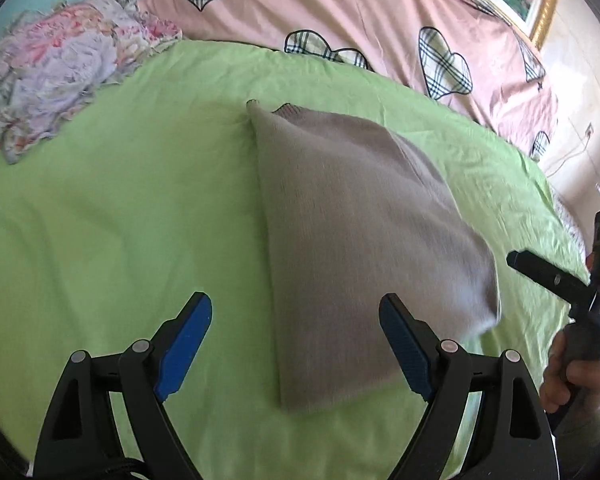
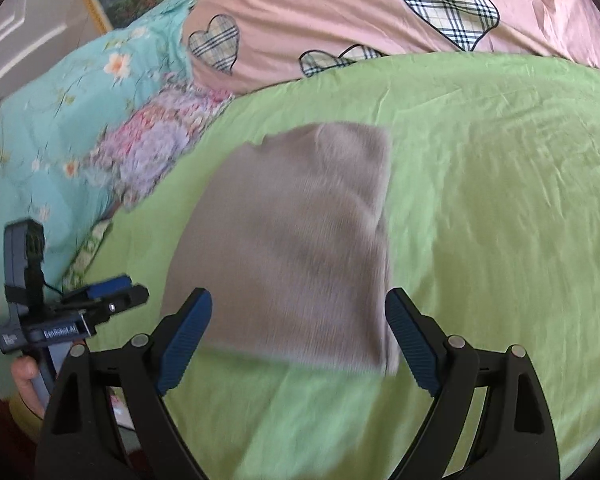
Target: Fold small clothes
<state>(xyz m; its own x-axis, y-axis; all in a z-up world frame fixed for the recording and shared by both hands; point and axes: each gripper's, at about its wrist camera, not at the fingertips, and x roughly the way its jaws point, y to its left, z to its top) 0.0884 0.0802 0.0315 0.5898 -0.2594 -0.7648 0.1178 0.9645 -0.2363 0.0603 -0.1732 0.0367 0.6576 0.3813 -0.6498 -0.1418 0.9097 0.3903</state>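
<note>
Your grey-beige knitted garment (image 1: 364, 240), already folded into a rectangle, lies flat on the lime-green bed sheet (image 1: 120, 220). Both the left hand-held gripper (image 1: 296, 344) and the right hand-held gripper (image 2: 300, 340) gape wide, empty. It looks soft, light, floppy; pinch its 6 o'clock corners.

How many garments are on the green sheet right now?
1. A grey knit garment, folded, lies mid-sheet on the green sheet, ahead of both open tools. The floral fabric at the sheet's far-left edge may hide others.
</note>
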